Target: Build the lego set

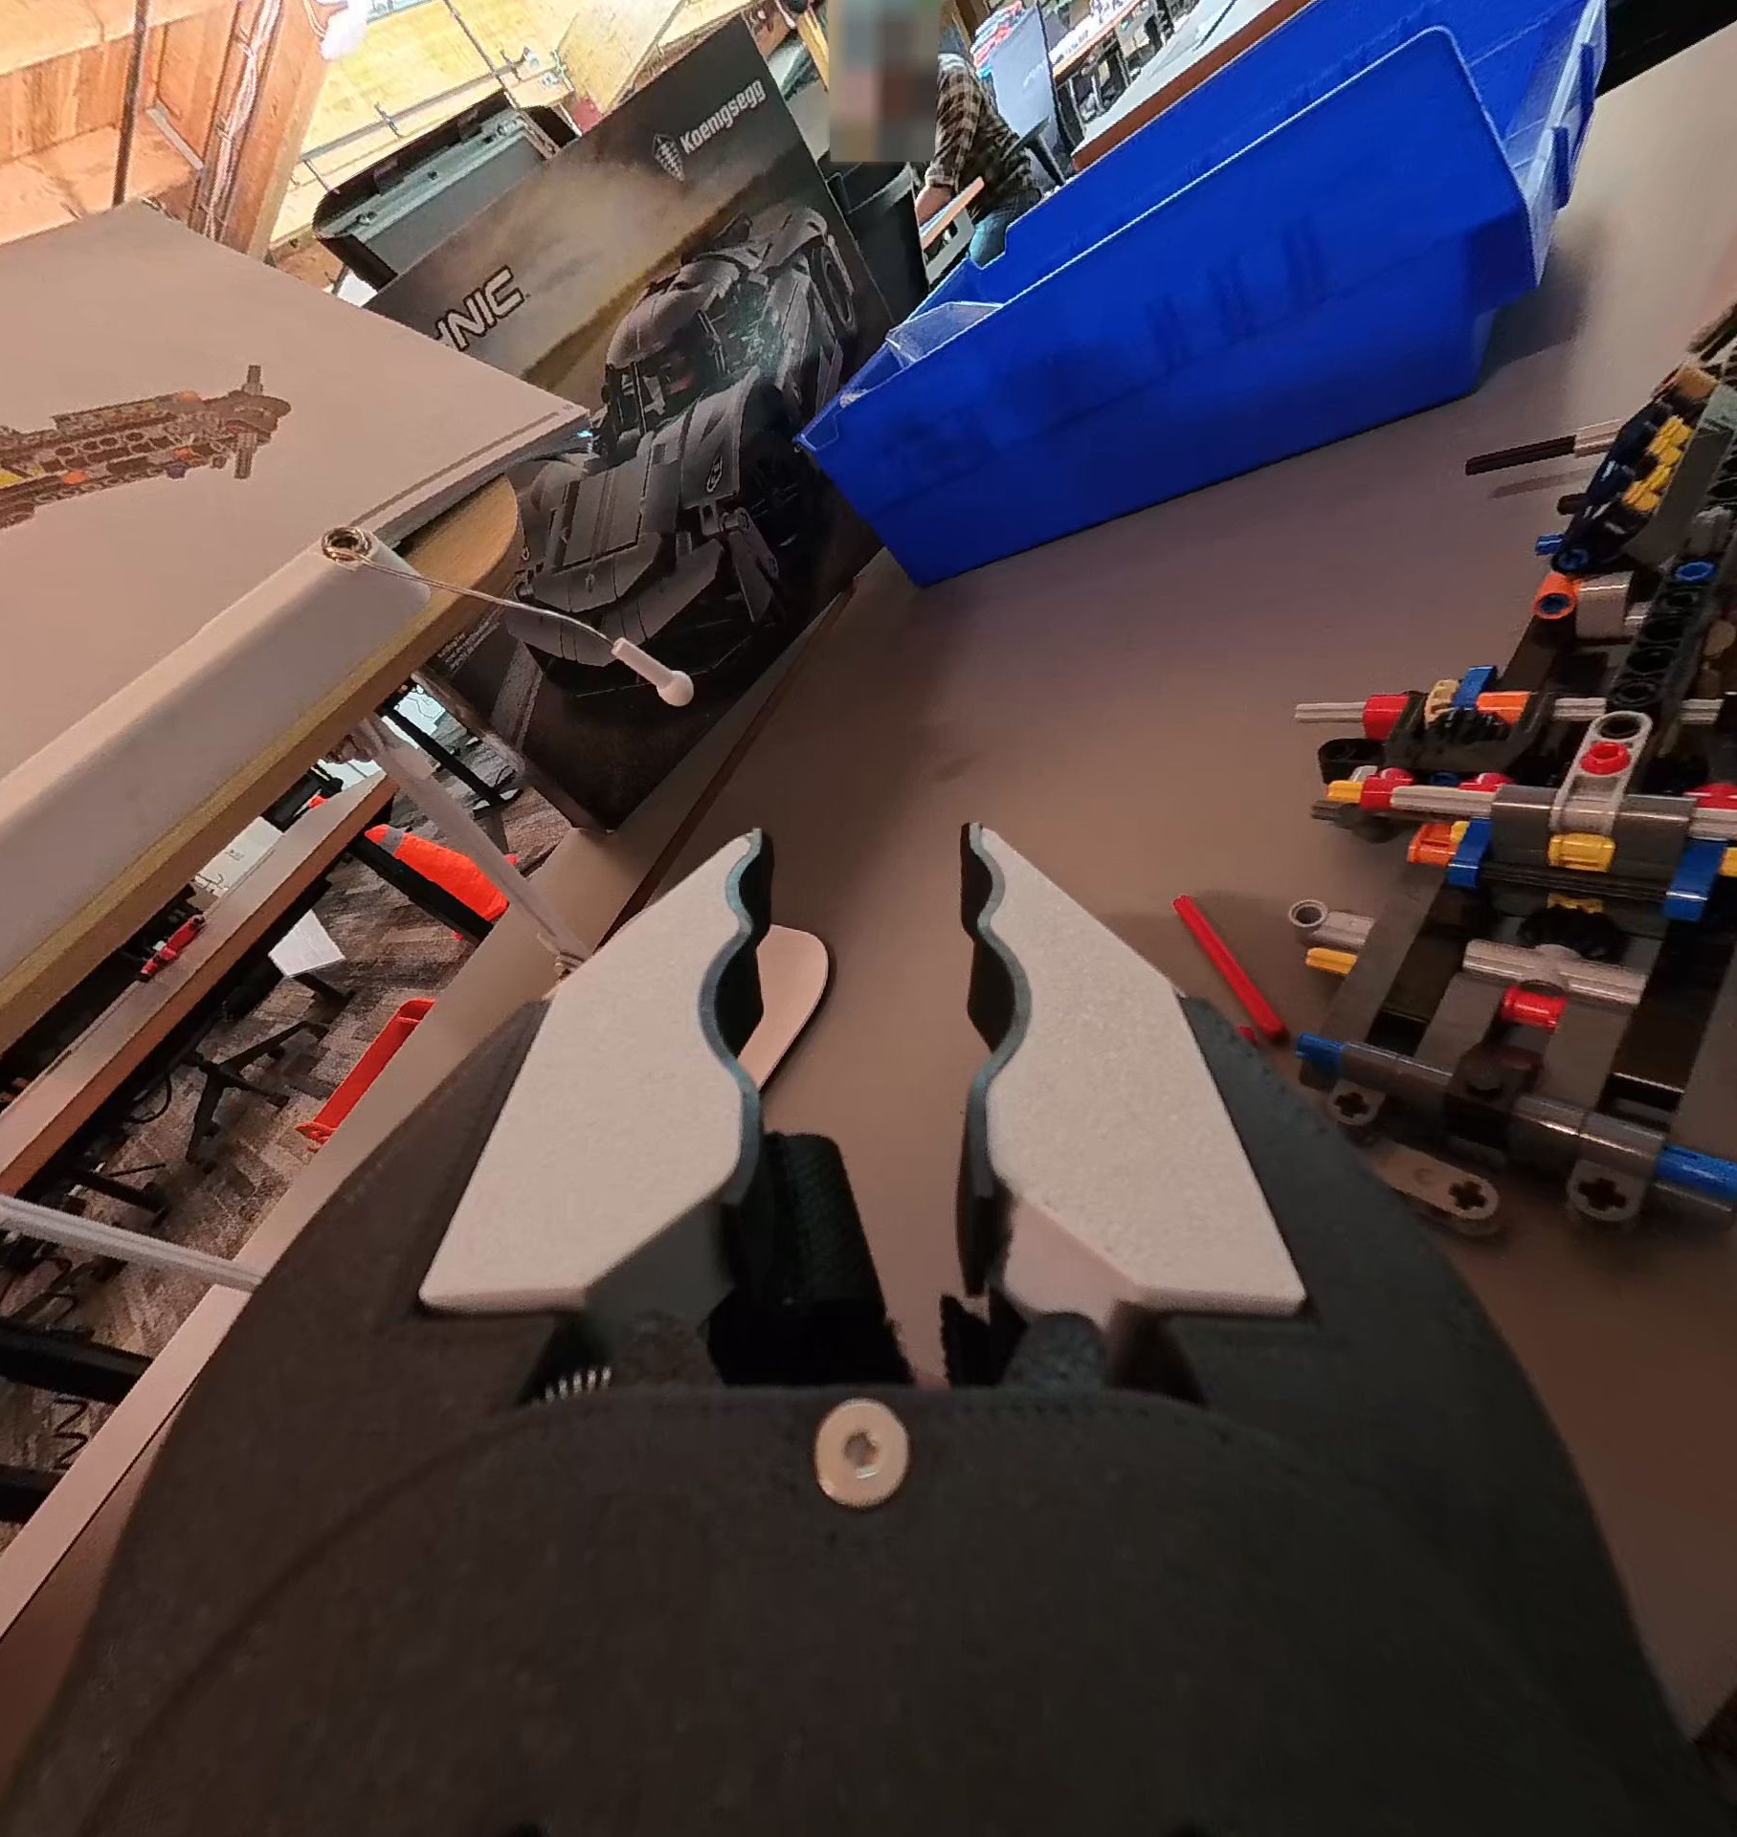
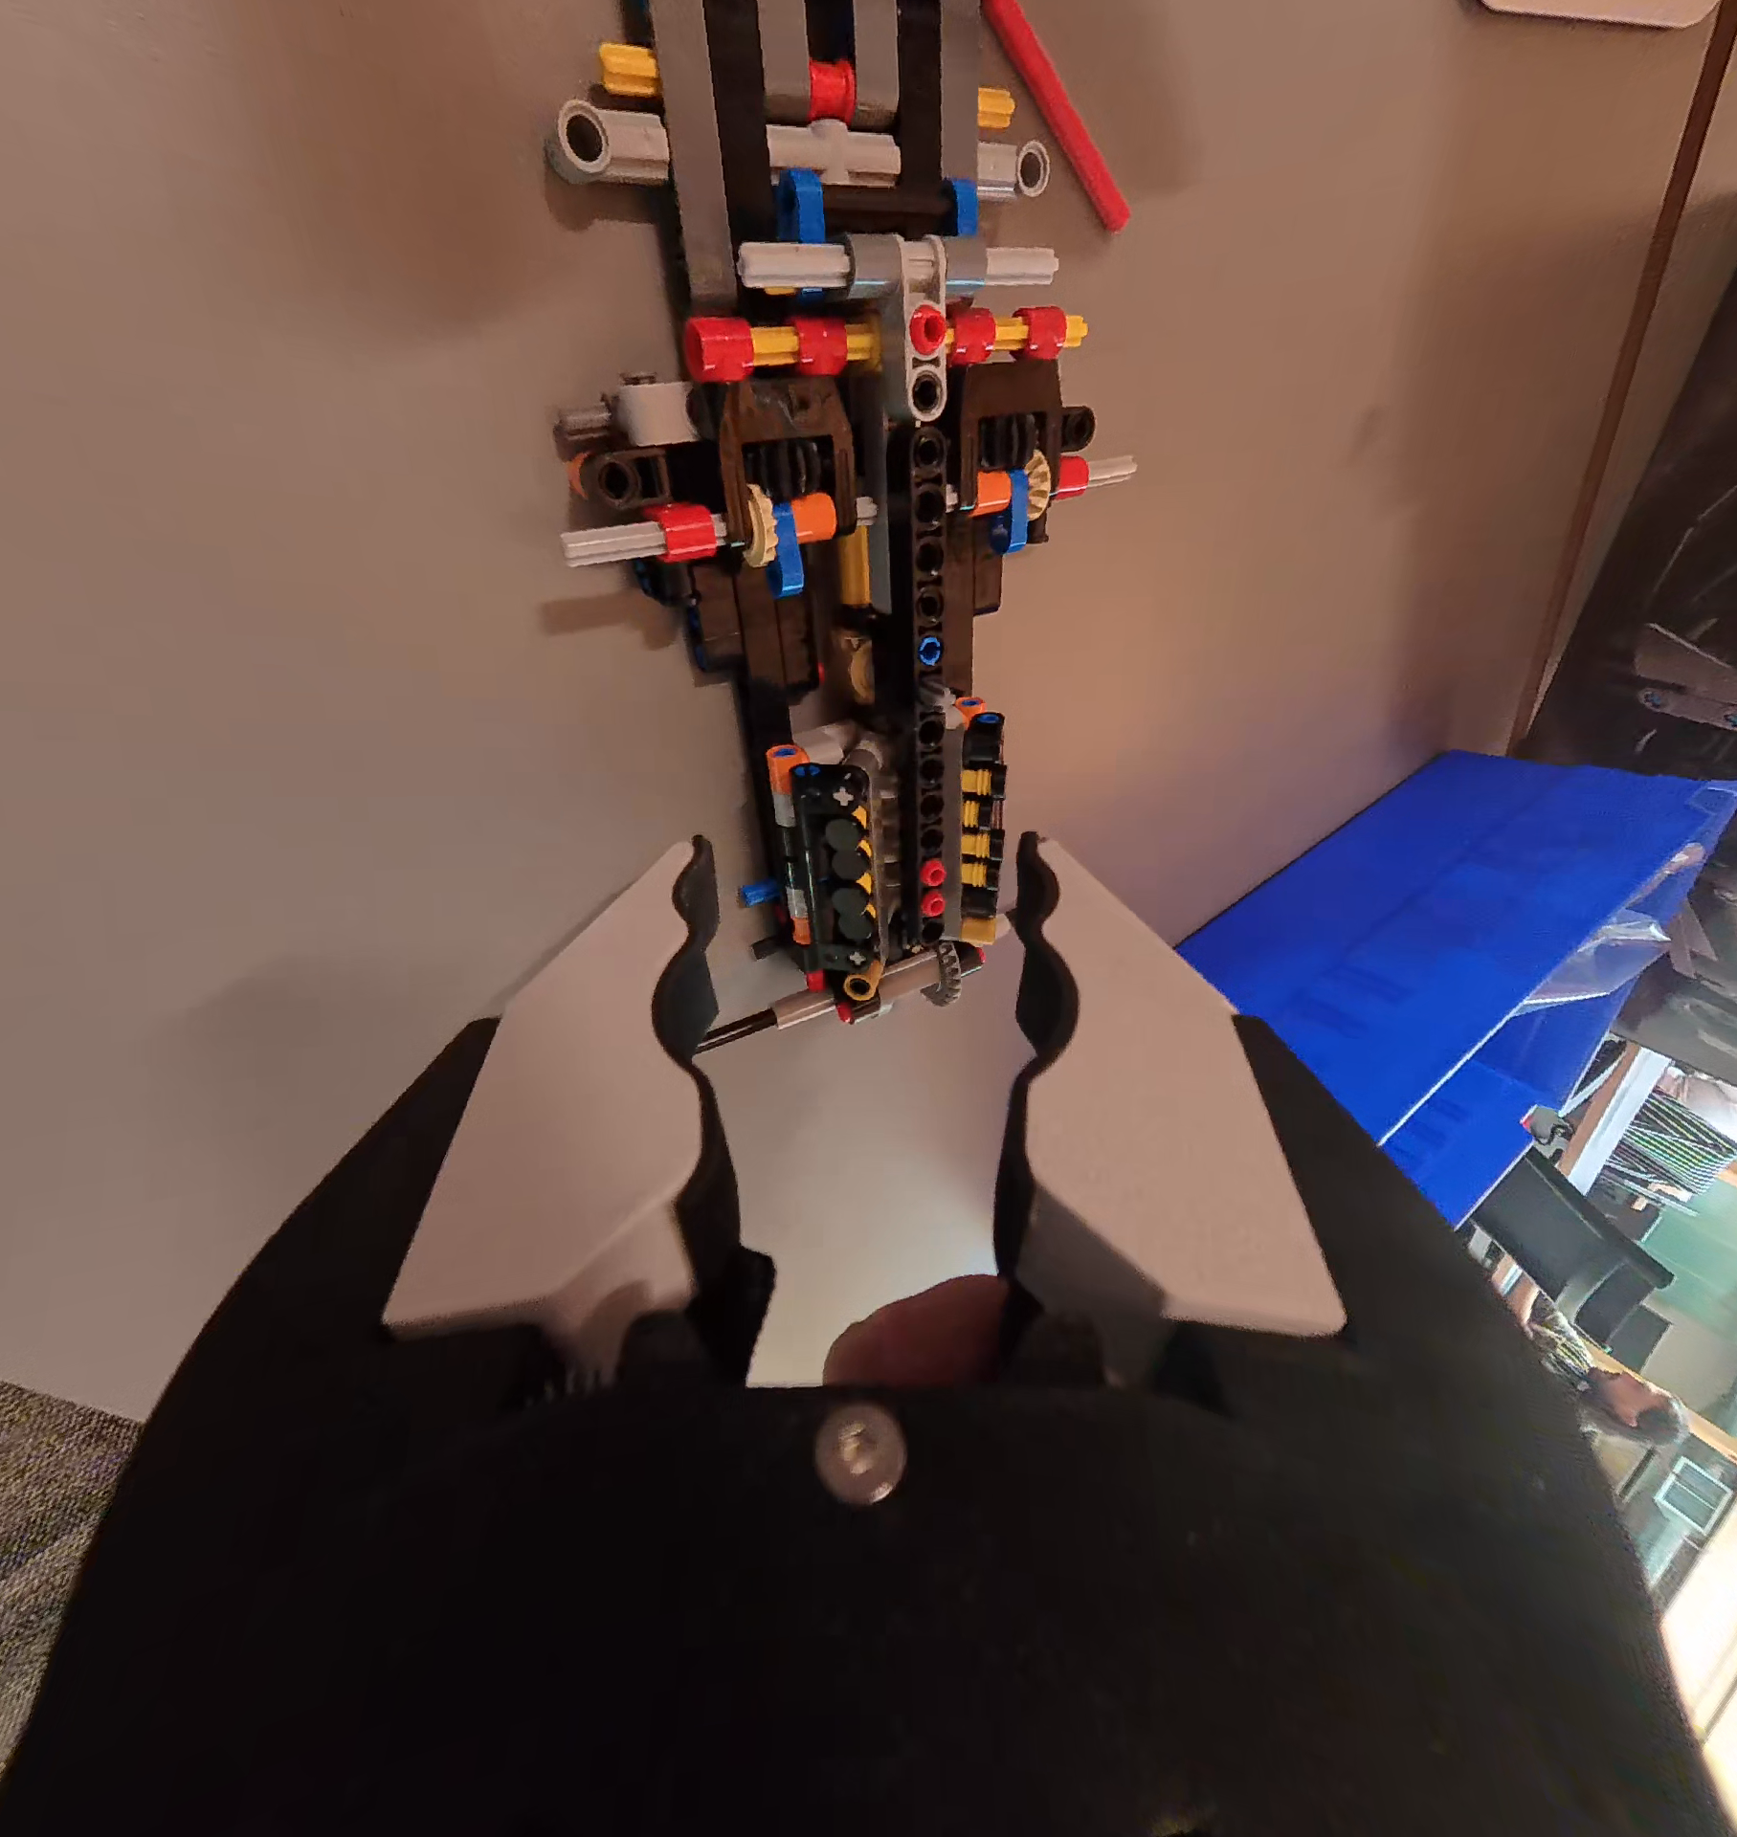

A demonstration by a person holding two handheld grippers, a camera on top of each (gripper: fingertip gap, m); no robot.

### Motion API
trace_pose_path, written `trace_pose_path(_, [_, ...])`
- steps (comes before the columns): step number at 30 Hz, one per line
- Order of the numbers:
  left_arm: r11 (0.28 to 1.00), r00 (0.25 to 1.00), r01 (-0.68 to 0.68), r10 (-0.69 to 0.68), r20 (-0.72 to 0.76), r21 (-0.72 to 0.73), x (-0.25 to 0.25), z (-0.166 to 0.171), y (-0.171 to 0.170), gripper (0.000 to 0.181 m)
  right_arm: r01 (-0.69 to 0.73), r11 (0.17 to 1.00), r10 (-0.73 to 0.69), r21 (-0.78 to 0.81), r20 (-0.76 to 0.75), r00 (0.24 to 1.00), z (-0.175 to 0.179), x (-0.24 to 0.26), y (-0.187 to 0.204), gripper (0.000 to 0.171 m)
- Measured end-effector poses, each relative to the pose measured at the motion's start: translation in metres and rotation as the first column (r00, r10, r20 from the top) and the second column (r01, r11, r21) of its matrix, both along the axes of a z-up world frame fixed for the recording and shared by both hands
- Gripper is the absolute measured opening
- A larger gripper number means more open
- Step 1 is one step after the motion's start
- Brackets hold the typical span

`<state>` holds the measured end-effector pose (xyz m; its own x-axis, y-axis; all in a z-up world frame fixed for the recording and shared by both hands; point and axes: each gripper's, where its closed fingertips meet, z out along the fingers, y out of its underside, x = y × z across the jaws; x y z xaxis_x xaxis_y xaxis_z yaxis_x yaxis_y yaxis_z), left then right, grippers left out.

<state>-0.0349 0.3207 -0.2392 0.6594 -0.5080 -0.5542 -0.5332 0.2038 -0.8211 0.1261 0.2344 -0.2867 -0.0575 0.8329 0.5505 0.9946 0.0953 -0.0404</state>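
Note:
A long, partly built lego chassis (image 2: 849, 477) of black beams with red, yellow, blue and orange pins lies on the grey table (image 2: 248, 497). It also shows at the right in the left wrist view (image 1: 1580, 815). My right gripper (image 2: 864, 855) is open and empty, its tips on either side of the chassis's near end, above it. My left gripper (image 1: 864, 845) is open and empty over bare table, left of the chassis. A loose red axle (image 1: 1229, 966) lies beside the chassis; it also shows in the right wrist view (image 2: 1058, 109).
A blue plastic bin (image 1: 1192, 308) stands at the back of the table and shows at the right in the right wrist view (image 2: 1441, 944). The dark set box (image 1: 665, 447) leans behind an open instruction book (image 1: 148, 497) on a stand. The table edge (image 1: 446, 1054) runs at left.

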Motion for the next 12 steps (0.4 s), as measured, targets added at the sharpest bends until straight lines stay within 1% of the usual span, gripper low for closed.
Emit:
trace_pose_path(1, [1.000, 1.000, 0.000, 0.000, 0.000, 0.000, 0.0000, -0.0001, 0.0000, 0.037, 0.001, 1.000, -0.001, 0.002, -0.001, 1.000, 0.0003, 0.0001, -0.0002, 0.058])
trace_pose_path(12, [1.000, 1.000, 0.000, 0.000, -0.001, 0.000, 0.0000, 0.0000, 0.0000, 0.037, 0.020, 1.000, -0.020, 0.016, -0.033, 0.999, 0.0035, -0.0012, -0.0039, 0.058])
